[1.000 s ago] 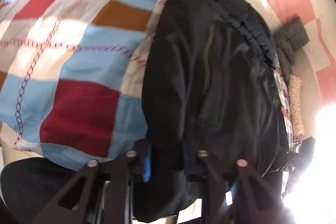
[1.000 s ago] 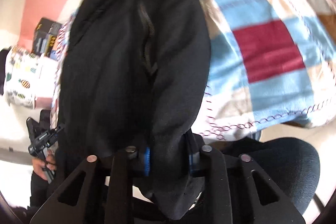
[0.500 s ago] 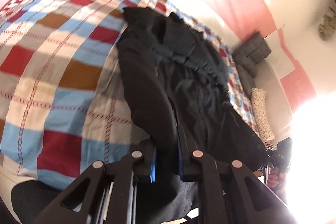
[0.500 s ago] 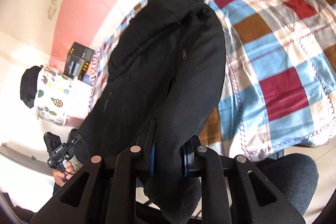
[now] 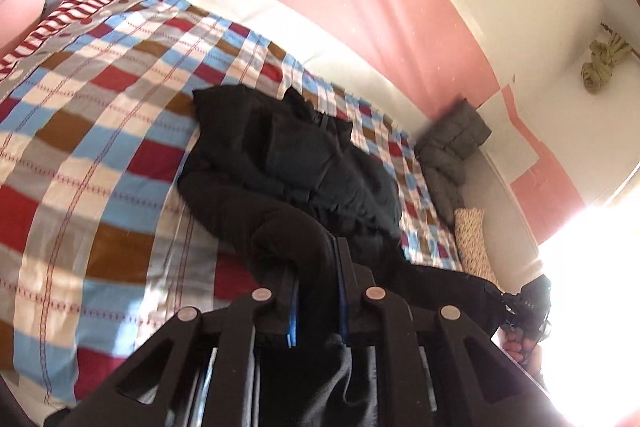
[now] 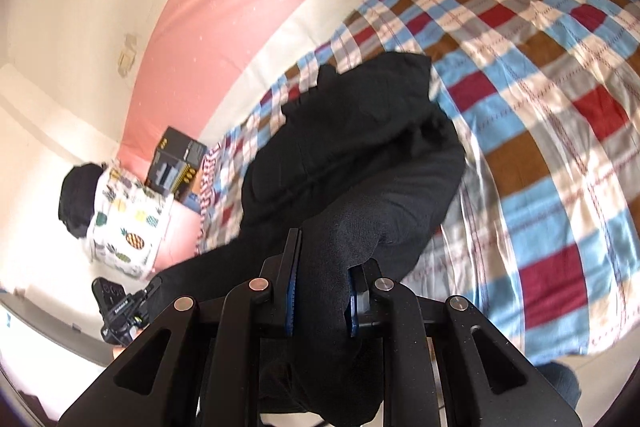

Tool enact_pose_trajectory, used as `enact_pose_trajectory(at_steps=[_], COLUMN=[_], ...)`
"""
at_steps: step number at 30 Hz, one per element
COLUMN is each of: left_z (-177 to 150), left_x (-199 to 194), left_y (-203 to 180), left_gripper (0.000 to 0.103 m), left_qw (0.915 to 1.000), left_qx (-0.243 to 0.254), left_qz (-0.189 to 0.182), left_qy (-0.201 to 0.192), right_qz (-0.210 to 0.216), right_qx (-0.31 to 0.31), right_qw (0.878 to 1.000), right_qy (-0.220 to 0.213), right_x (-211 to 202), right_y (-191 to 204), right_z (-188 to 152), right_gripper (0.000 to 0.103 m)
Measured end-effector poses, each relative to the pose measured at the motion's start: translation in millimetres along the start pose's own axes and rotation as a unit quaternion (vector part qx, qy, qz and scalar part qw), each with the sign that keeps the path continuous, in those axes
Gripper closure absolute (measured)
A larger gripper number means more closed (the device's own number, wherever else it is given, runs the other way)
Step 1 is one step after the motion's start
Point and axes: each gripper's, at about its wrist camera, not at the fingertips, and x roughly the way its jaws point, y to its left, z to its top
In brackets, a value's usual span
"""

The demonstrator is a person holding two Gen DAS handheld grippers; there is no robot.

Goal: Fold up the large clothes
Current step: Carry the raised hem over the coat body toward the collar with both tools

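A large black jacket (image 5: pixel 292 155) lies on a checked bedspread (image 5: pixel 100 163), its far part crumpled on the bed and its near edge lifted. My left gripper (image 5: pixel 318 291) is shut on one near corner of the jacket; the cloth hangs between the fingers. In the right wrist view the jacket (image 6: pixel 352 147) runs from the bed up into my right gripper (image 6: pixel 320 291), which is shut on the other near corner. The stretch of hem between the two grippers spans to the other hand.
The bedspread (image 6: pixel 540 107) covers the bed. A grey padded garment (image 5: pixel 452 151) and a patterned pillow (image 5: pixel 474 239) lie by the pink wall. A striped cloth (image 5: pixel 76 11), a black box (image 6: pixel 176 163) and a pineapple-print pillow (image 6: pixel 128 223) sit at the other end.
Both grippers have lifted and pulled back with the jacket's near edge. The jacket, which filled both views, now sits farther away and bunched on the bed.
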Motion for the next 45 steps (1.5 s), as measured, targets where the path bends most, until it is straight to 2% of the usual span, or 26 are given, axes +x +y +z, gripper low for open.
enact_pose_trajectory(at_steps=[7, 12, 19, 22, 25, 27, 29, 30, 32, 36, 39, 40, 43, 45], left_z=[53, 90, 137, 151, 160, 162, 162, 161, 163, 174, 185, 188, 192, 190], left_x=[32, 65, 124, 152, 179, 187, 188, 187, 187, 188, 182, 176, 155, 150], left_y=[-6, 3, 19, 31, 44, 46, 46, 46, 46, 51, 53, 51, 43, 42], left_gripper=[0.088, 0.088, 0.088, 0.085, 0.083, 0.079, 0.07, 0.067, 0.053, 0.042, 0.029, 0.024, 0.023, 0.023], left_qw=[0.9999, 0.9997, 0.9987, 0.9974, 0.9949, 0.995, 0.9964, 0.9969, 0.9974, 0.9956, 0.9932, 0.9933, 0.9931, 0.993], left_qx=[0.005, -0.011, -0.035, -0.056, -0.081, -0.08, -0.07, -0.067, -0.067, -0.091, -0.111, -0.104, -0.07, -0.053], left_qz=[0.004, 0.012, 0.036, 0.046, 0.055, 0.055, 0.047, 0.041, 0.024, 0.003, -0.008, -0.001, 0.019, 0.04], left_qy=[-0.016, -0.016, -0.004, 0.009, 0.024, 0.025, 0.008, 0.001, -0.013, -0.019, -0.033, -0.049, -0.091, -0.097], right_qz=[0.008, 0.013, 0.007, 0.0, -0.01, 0.001, 0.019, 0.022, 0.025, 0.033, 0.041, 0.026, -0.015, -0.03], right_qx=[0.015, 0.021, 0.051, 0.075, 0.089, 0.088, 0.079, 0.073, 0.067, 0.072, 0.092, 0.087, 0.043, 0.02], right_qw=[1.0, 0.999, 0.999, 0.997, 0.996, 0.996, 0.996, 0.996, 0.995, 0.994, 0.992, 0.991, 0.99, 0.989], right_qy=[-0.024, -0.026, -0.013, -0.002, -0.005, -0.019, -0.042, -0.053, -0.063, -0.071, -0.081, -0.096, -0.135, -0.14], right_x=[21, 47, 105, 133, 151, 154, 154, 152, 152, 153, 148, 140, 120, 116], right_y=[-2, -4, -15, -23, -31, -32, -30, -28, -27, -28, -32, -30, -19, -16], right_z=[55, 95, 155, 175, 185, 186, 187, 187, 189, 197, 208, 212, 217, 214], right_gripper=[0.084, 0.084, 0.084, 0.08, 0.072, 0.043, 0.03, 0.028, 0.028, 0.027, 0.027, 0.027, 0.027, 0.027])
